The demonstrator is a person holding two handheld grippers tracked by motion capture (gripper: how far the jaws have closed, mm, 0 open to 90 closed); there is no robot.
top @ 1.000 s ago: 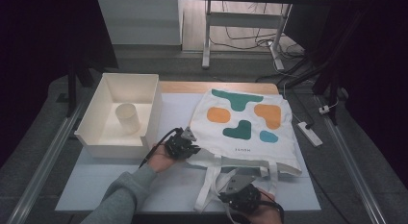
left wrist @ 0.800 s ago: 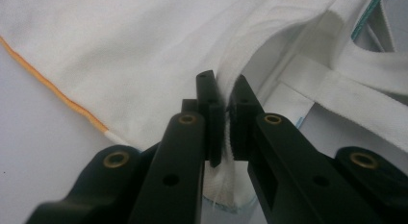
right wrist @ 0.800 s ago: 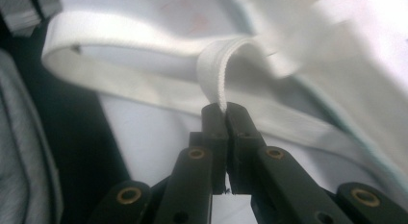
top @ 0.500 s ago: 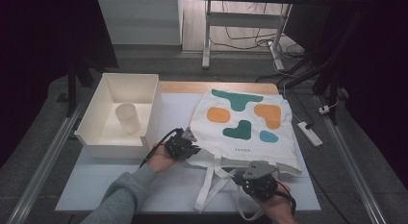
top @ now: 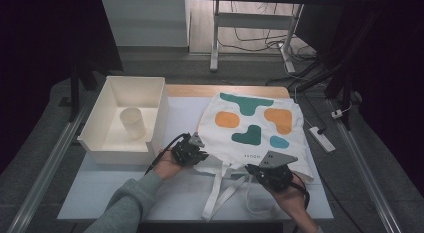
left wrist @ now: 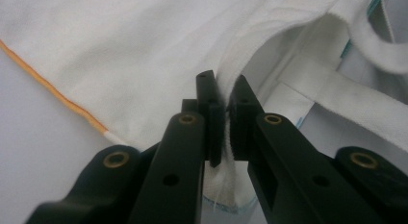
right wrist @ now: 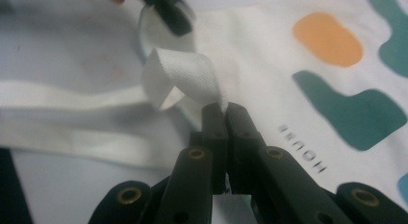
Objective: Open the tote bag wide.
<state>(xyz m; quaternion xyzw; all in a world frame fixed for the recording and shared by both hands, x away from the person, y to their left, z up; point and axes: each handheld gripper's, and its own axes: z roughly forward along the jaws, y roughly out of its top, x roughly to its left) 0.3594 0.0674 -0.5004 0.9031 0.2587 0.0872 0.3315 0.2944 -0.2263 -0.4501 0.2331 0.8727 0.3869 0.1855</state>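
The tote bag [top: 252, 128] hem is clamped by the left tool [left wrist: 222, 113]; its strap [right wrist: 185, 77], clamped by the right tool [top: 260, 174], has been carried up the counter [top: 100, 193]; the mouth is likely being opened.

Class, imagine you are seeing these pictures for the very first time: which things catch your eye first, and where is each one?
The white tote bag with teal, orange and blue blobs lies at the table's right half. At its near edge, the left gripper is shut on the bag's hem and the right gripper is shut on a white strap. To the left stands an open white box holding a pale cup.
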